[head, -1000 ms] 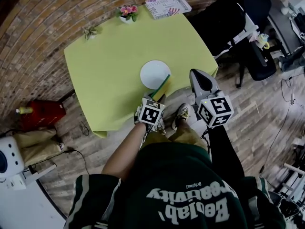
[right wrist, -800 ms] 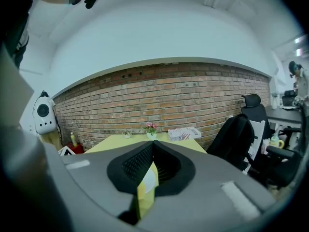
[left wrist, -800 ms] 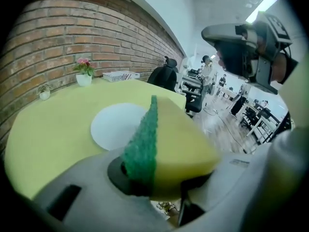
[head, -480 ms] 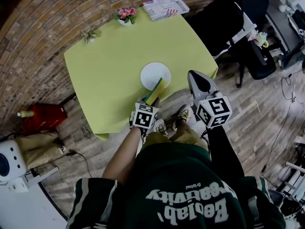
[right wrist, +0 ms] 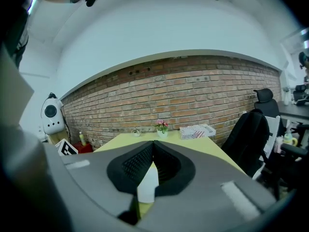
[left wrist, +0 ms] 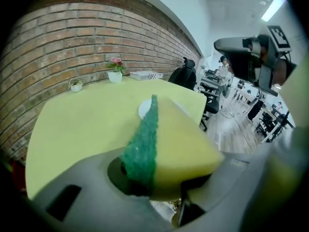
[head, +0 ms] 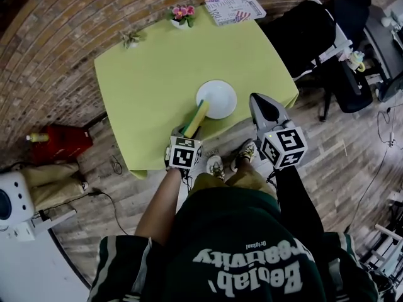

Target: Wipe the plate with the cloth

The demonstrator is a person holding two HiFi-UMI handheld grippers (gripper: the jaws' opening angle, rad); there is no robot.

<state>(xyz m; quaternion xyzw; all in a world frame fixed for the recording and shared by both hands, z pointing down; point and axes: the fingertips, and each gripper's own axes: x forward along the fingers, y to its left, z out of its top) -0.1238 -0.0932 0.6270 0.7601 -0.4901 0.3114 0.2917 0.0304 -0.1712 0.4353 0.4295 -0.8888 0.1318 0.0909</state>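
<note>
So the left hand-held gripper [head: 189,134] is clamping down on the "cloth", which is really a yellow sponge [head: 196,118] with a green scrub side. The sponge is sticking out forward, I'm guessing so its free end can do the rubbing. It's sitting just beside the near-left rim of the white plate [head: 217,98], and I can't tell whether it's actually touching. The plate is lying flat near the front edge of the bench [head: 151,87], well within reach.

The right hand-held gripper [head: 257,100] is hovering off the bench's front right side with its jaws pressed together on nothing, probably just staying out of the way.

The bench is wearing a plain yellow-green cover. A flower pot [head: 181,14], a tiny plant [head: 131,39] and a magazine [head: 235,8] are lining the far edge by the brick wall [head: 56,36]. A black office chair [head: 308,27] is standing to the right on a wood floor [head: 352,150].
</note>
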